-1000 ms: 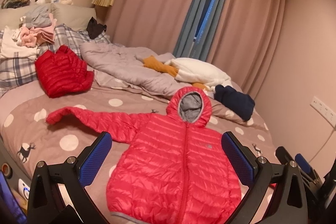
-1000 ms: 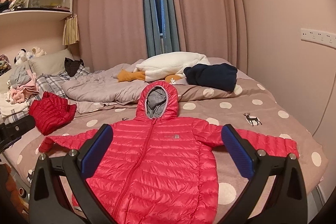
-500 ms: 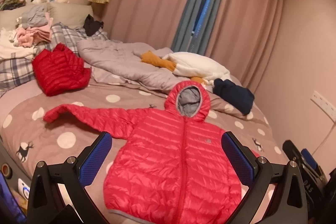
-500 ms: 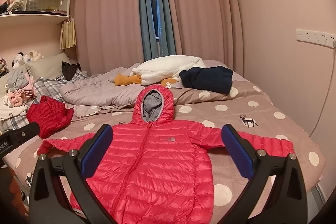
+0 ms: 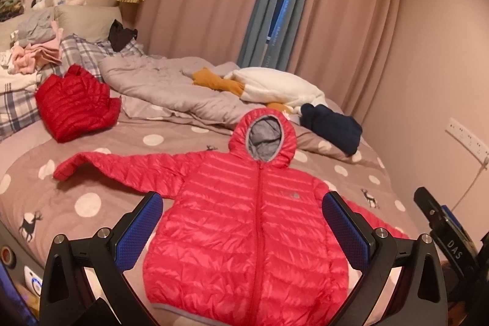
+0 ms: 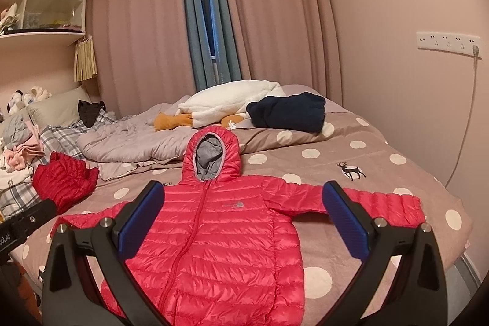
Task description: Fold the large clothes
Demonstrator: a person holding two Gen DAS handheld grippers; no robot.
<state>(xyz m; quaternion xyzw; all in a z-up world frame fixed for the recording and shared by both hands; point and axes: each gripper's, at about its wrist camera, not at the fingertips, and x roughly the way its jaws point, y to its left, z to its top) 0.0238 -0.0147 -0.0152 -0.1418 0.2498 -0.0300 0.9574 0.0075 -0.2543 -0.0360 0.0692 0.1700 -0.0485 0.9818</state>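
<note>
A red hooded puffer jacket lies flat, zipped and front up on the polka-dot bed cover, both sleeves spread out sideways. The hood points toward the far side of the bed. My left gripper hovers open above the jacket's lower body, holding nothing. My right gripper is also open and empty, held over the jacket's chest. A folded red puffer jacket sits at the left of the bed.
A grey duvet, a white and orange plush and a folded navy garment lie beyond the hood. Folded clothes are stacked on plaid pillows at the left. A wall with sockets runs along the right side.
Both grippers have drawn back and risen slightly, so the jacket sits a bit lower and farther in the views. The jacket itself has not moved; both grippers stay open.
</note>
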